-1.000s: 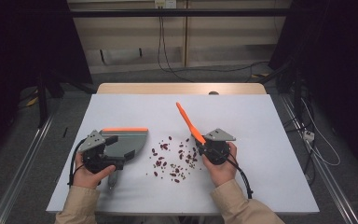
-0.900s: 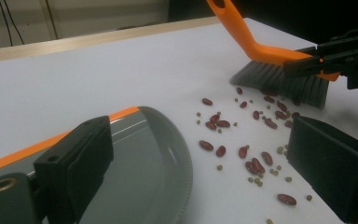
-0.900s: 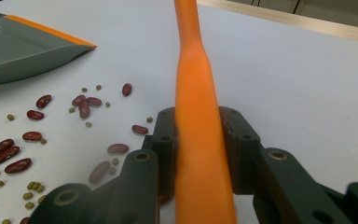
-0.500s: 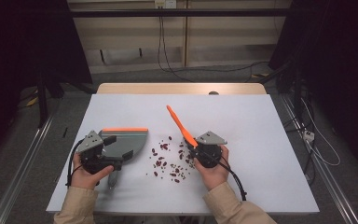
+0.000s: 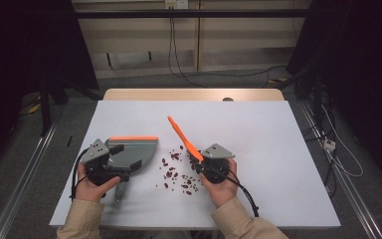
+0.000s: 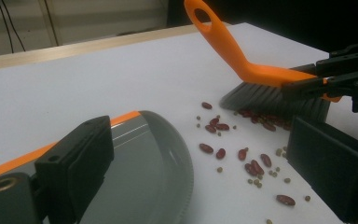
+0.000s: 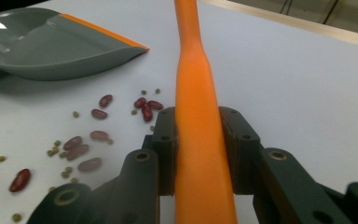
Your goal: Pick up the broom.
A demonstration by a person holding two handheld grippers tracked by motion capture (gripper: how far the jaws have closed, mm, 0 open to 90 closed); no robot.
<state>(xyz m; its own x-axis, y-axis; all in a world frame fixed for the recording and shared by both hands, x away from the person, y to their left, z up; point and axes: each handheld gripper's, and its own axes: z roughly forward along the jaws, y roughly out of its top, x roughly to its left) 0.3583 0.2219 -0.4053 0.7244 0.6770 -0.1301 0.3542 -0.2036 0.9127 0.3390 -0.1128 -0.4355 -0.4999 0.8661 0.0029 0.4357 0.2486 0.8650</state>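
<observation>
1. We see the white desk [image 5: 278, 164] carrying all the items; its wooden far edge shows beyond the white surface.
2. The grey dustpan [image 5: 134, 152] with an orange lip lies on the desk's left part, mouth toward the scattered beans. The left gripper [image 5: 110, 160] sits at its rear; in the left gripper view the jaws stand apart on either side of the pan, so we cannot tell whether they press on it. The pan's handle is hidden beneath the gripper and hand.
3. The orange brush [image 5: 181, 137] rises slanting away from the person, near the middle of the desk, its handle ending in a loop. The right gripper [image 5: 199, 162] is closed on this handle, both pads pressed to its sides. Its dark bristles [image 6: 275, 100] rest on the desk among the beans.
4. Compared with a second ago, the brush and right gripper have shifted leftward toward the dustpan; the left hand and pan are unchanged.
5. The red beans [image 5: 176, 172] and small greenish grains [image 6: 256, 179] lie scattered between pan and brush. Some lie partly under the bristles, and the grains are too small to make out from above.
</observation>
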